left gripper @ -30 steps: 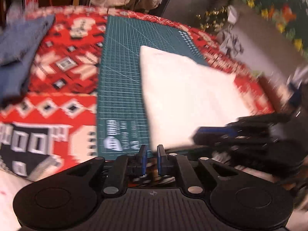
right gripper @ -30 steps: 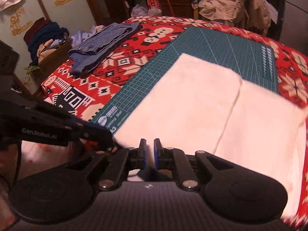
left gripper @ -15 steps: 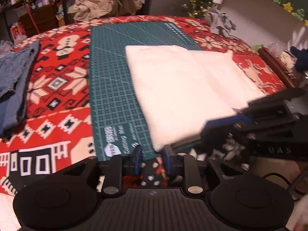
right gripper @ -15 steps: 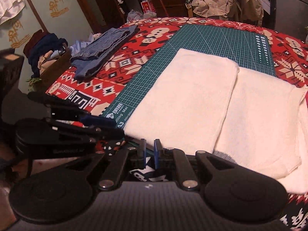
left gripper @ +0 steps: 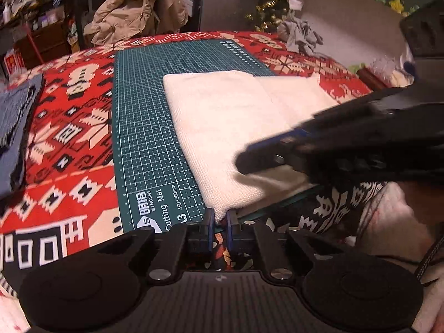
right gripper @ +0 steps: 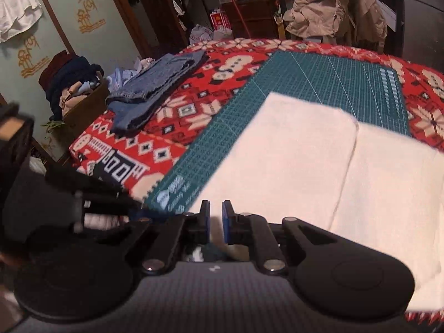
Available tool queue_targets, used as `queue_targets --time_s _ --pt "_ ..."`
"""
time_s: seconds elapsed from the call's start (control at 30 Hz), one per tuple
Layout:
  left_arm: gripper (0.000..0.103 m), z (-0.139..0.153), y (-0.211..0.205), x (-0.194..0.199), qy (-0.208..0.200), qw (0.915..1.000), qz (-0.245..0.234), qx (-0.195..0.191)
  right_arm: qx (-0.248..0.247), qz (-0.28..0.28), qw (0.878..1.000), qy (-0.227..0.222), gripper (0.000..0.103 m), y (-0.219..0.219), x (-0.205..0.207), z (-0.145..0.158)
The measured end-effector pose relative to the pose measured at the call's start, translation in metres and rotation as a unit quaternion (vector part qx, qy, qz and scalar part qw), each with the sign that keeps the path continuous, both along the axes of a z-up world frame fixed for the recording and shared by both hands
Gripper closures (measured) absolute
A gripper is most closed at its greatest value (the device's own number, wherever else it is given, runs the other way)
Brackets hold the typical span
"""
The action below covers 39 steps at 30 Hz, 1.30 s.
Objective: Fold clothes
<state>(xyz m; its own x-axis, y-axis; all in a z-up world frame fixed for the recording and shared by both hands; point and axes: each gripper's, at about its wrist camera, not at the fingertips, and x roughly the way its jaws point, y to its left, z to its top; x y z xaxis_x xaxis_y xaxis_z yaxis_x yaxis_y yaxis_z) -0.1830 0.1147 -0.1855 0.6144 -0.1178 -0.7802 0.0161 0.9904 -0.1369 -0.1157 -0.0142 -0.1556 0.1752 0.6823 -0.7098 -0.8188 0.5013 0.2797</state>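
Note:
A white folded cloth (left gripper: 222, 116) lies on the green cutting mat (left gripper: 144, 127); it also shows in the right wrist view (right gripper: 291, 161). My left gripper (left gripper: 220, 219) has its jaws a narrow gap apart, with the cloth's near left corner lying between the tips. My right gripper (right gripper: 216, 213) is slightly open over the cloth's near edge, holding nothing that I can see. The right gripper's dark body (left gripper: 347, 144) crosses above the cloth in the left wrist view.
The mat lies on a red patterned blanket (left gripper: 69, 127). Folded blue jeans (right gripper: 155, 88) lie at the left. A beige jacket (right gripper: 338, 8) hangs behind the table. A box of clothes (right gripper: 75, 88) stands off the left edge.
My left gripper has moved forward to the cloth's near left corner. My right gripper has moved over the cloth's near edge and its jaws have opened a little.

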Motion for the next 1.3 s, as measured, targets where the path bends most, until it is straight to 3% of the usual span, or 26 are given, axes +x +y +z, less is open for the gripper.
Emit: queue_targets --time_s 0.17,0.5,0.7,1.03,1.3 --pt "0.096 -0.002 0.007 -0.001 0.006 0.9996 0.012 -0.027 -0.021 0.001 1.000 -0.004 0.097 0.024 0.003 -0.016" --pt "0.096 -0.003 0.018 -0.002 0.015 0.9979 0.014 -0.062 -0.023 0.039 0.999 0.004 0.098 0.012 -0.015 -0.013" --pt "0.099 -0.001 0.025 -0.008 0.015 0.9961 0.021 -0.085 -0.024 -0.001 1.000 -0.009 0.098 0.019 0.007 -0.013" --pt "0.101 0.003 0.038 -0.013 0.021 0.9949 0.033 -0.093 -0.030 0.066 0.997 -0.002 0.098 0.014 -0.026 -0.014" --pt "0.101 0.001 0.068 0.013 0.001 0.9871 0.078 -0.140 -0.015 0.010 0.999 -0.035 0.097 0.017 0.010 0.004"
